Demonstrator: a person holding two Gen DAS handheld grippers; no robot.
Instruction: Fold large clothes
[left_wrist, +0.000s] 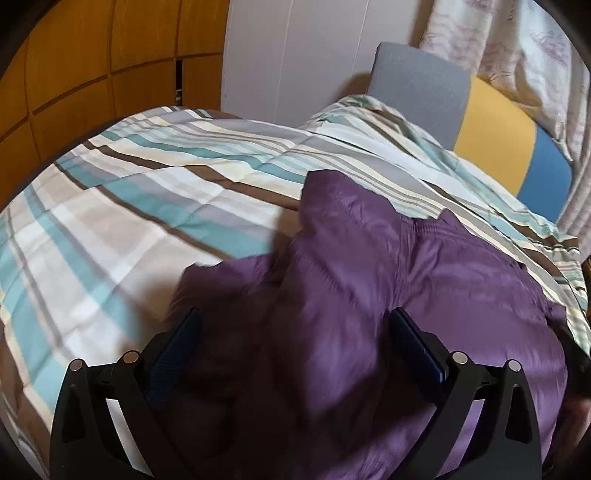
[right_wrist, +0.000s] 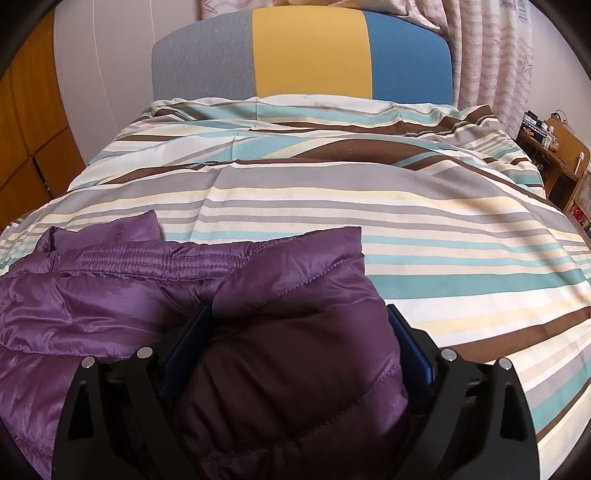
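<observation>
Jacket: a purple quilted jacket (right_wrist: 122, 280) lay on the bed, filling the lower left and centre of the right wrist view; in the left wrist view the jacket (left_wrist: 369, 266) took up the lower centre and right, blurred there.
Waistband: a gathered elastic band (right_wrist: 147, 258) ran across the jacket at mid-left of the right view.
Right gripper: the right gripper (right_wrist: 301, 325) sat at the bottom centre of its frame, its jaws fairly wide, with a thick padded fold of the jacket bulging between them; both blue pads (right_wrist: 188, 339) touched the fabric, so it was clamped on that fold.
Left gripper: the left gripper (left_wrist: 295, 328) sat at the bottom centre of its frame, jaws wide apart; dark jacket fabric lay between them, but I could not tell whether the pads (left_wrist: 410, 336) pressed on it.
Duvet: a striped duvet (right_wrist: 406, 221) in teal, brown, grey and cream covered the bed under the jacket.
Headboard: a grey, yellow and blue headboard (right_wrist: 310, 55) stood at the top centre of the right view.
Curtain: a pale patterned curtain (right_wrist: 491, 55) hung at the upper right.
Wardrobe: wooden panels (left_wrist: 92, 55) filled the upper left of the left view.
</observation>
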